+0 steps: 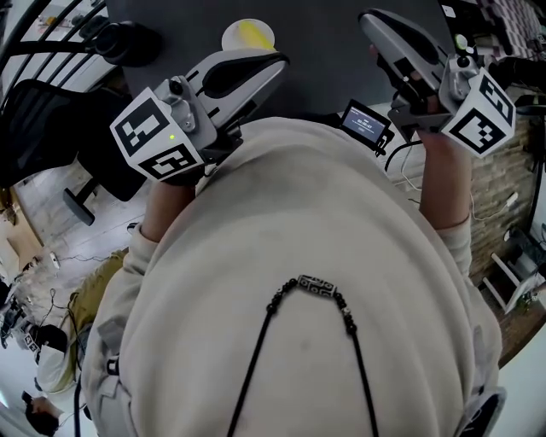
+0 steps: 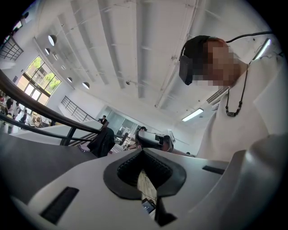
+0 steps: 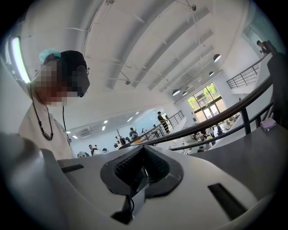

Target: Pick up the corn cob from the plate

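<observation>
A person's cream sweatshirt (image 1: 290, 282) fills the centre and bottom of the head view; above it, across the top centre, lies the dark tabletop (image 1: 324, 51); a black chair (image 1: 43, 128) stands at the left edge over pale floor (image 1: 51, 213).

The left claw (image 1: 277, 61) reaches in from the upper left, its marker cube (image 1: 158, 136) nearest the body and its tips toward the top centre; its own view shows the two jaws drawn together, with only a thin slit below the ribbed pads (image 2: 135, 168) and nothing between them. The right claw (image 1: 368, 19) comes in from the upper right, with its cube (image 1: 478, 111) at the right edge; its jaws are also closed tight, pad (image 3: 135, 168) against pad, and it holds nothing. Both gripper views look up at a white ceiling (image 2: 135, 45) with long beams and at the person's upper body; dark railings (image 3: 225, 117) cross the right gripper view.

A small lit screen (image 1: 367, 122) sits between the two claws, nearer the right one, at the sweatshirt's upper edge.

The plate (image 1: 229, 38) rests on the tabletop at the top centre of the head view, just above the left claw in the frame; the yellow cob (image 1: 254, 32) lies on it, clear of both claws; the claw's body hides the plate's lower rim.

A black beaded necklace (image 1: 317, 287) hangs at the centre of the sweatshirt.
</observation>
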The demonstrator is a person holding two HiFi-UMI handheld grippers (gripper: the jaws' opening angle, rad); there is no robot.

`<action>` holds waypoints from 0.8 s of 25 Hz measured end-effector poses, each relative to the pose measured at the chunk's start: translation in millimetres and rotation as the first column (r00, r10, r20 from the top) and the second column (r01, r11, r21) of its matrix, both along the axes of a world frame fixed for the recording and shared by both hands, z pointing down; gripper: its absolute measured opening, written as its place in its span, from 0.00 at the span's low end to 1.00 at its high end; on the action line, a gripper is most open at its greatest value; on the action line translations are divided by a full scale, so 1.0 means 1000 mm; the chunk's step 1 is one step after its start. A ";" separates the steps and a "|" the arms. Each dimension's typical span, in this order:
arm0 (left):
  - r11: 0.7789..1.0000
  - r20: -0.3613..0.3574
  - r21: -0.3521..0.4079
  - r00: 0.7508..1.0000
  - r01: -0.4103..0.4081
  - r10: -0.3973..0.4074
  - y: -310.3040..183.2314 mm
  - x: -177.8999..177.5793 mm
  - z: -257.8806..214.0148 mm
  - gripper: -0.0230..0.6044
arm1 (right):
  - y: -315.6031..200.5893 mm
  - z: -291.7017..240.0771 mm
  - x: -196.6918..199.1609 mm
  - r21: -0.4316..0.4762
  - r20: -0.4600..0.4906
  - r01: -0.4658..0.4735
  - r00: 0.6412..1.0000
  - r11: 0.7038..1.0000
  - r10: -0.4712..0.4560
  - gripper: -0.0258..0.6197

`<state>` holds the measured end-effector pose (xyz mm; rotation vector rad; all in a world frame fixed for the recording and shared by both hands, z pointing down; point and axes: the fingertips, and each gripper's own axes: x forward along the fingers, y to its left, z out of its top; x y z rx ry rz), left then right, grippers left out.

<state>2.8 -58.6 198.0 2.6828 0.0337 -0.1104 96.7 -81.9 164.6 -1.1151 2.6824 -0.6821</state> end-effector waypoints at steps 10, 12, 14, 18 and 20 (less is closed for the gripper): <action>0.996 0.016 -0.010 0.996 0.090 -0.090 0.001 -0.012 -0.003 0.04 | -0.001 -0.003 -0.004 -0.019 -0.014 0.040 0.999 0.999 -0.040 0.06; 0.993 0.021 -0.014 0.993 0.118 -0.118 0.000 -0.016 -0.005 0.04 | -0.005 -0.006 -0.007 -0.025 -0.014 0.063 0.998 0.998 -0.063 0.06; 0.989 0.018 -0.022 0.989 0.146 -0.145 -0.002 -0.020 -0.007 0.04 | -0.009 -0.007 -0.011 -0.031 -0.023 0.085 0.996 0.996 -0.086 0.06; 0.982 0.013 -0.028 0.983 0.185 -0.184 -0.006 -0.024 -0.008 0.04 | -0.018 -0.005 -0.018 -0.040 -0.042 0.120 0.992 0.992 -0.122 0.06; 0.978 0.015 -0.035 0.979 0.206 -0.205 -0.007 -0.026 -0.006 0.04 | -0.021 -0.004 -0.020 -0.047 -0.041 0.137 0.989 0.989 -0.139 0.06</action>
